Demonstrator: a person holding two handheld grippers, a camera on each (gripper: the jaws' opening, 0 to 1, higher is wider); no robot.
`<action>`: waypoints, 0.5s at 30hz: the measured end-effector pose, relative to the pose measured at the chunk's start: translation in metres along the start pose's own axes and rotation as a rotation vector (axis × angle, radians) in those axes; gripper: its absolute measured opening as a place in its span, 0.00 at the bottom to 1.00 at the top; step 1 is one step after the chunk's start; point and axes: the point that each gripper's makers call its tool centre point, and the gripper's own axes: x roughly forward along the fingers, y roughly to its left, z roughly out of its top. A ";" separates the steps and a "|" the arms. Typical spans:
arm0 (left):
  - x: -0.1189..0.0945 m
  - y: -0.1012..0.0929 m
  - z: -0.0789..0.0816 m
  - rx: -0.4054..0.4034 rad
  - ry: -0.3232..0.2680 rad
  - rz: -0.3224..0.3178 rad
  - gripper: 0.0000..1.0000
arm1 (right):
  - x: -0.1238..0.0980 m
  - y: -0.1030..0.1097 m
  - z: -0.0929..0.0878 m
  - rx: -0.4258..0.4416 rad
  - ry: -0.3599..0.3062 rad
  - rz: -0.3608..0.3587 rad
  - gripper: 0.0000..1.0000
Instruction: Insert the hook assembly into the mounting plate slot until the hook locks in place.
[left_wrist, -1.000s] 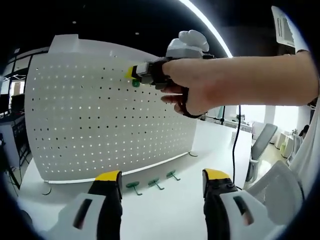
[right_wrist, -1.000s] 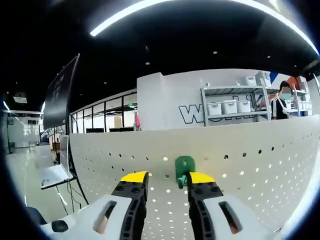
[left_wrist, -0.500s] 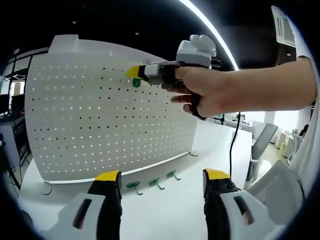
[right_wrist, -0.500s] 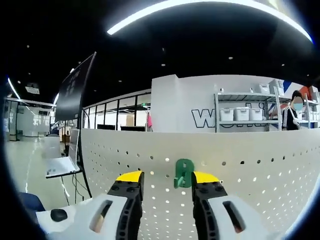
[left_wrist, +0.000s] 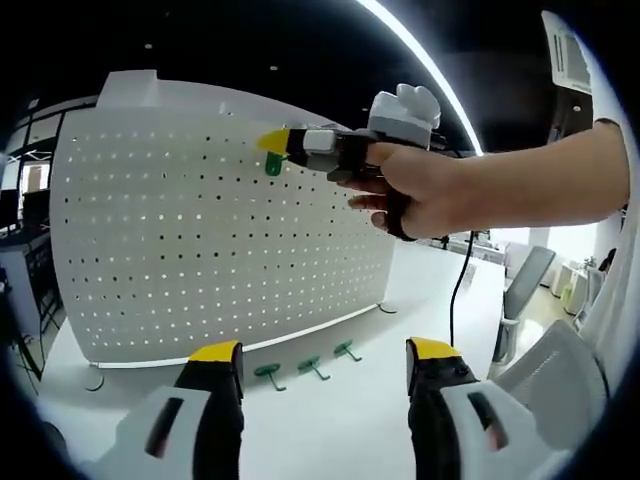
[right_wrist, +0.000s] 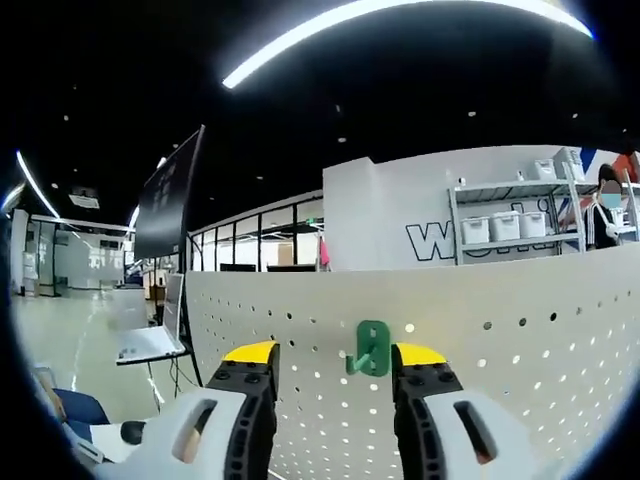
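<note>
I am watching the white pegboard (left_wrist: 200, 230) from my left hand-held gripper (left_wrist: 325, 385), which is hanging low over the white surface (left_wrist: 340, 420) with its yellow-tipped jaws standing wide apart and nothing between them. To its right, my right hand-held gripper (left_wrist: 275, 150) is reaching up near the pegboard's top edge, and I am working at the green hook (left_wrist: 272, 166) there.

In the right gripper view the hook (right_wrist: 370, 348) is sitting against the pegboard (right_wrist: 520, 360) in the gap between the jaws of the right hand-held gripper (right_wrist: 330, 352), close to the right-hand tip. The jaws look parted and I cannot tell whether that tip is touching the hook, so I am treating the hook as hanging on the board rather than held. I cannot tell whether it has locked.

To do this step well, I am judging that the hook's back plate must lie flat on the board before I let it be; if it is sitting loose, a straight push into the holes and then downward should seat it. I should avoid twisting, since that could lever it out.

Further right and lower, three spare green hooks (left_wrist: 310, 367) are lying on the surface just in front of the pegboard's foot, well apart from my work. A black cable (left_wrist: 462, 290) is hanging below my hand (left_wrist: 420, 190), and office chairs (left_wrist: 525, 285) are standing at the far right. Nothing is blocking the hook's spot.
</note>
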 end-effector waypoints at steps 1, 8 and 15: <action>0.000 0.000 -0.001 0.000 0.001 -0.001 0.68 | 0.000 0.001 0.000 -0.009 0.004 0.005 0.42; -0.001 0.002 0.001 0.001 0.000 0.002 0.68 | -0.005 0.004 -0.003 -0.017 0.009 0.034 0.42; -0.001 0.003 0.000 0.002 -0.001 0.003 0.68 | -0.022 0.001 -0.018 -0.063 0.046 0.082 0.44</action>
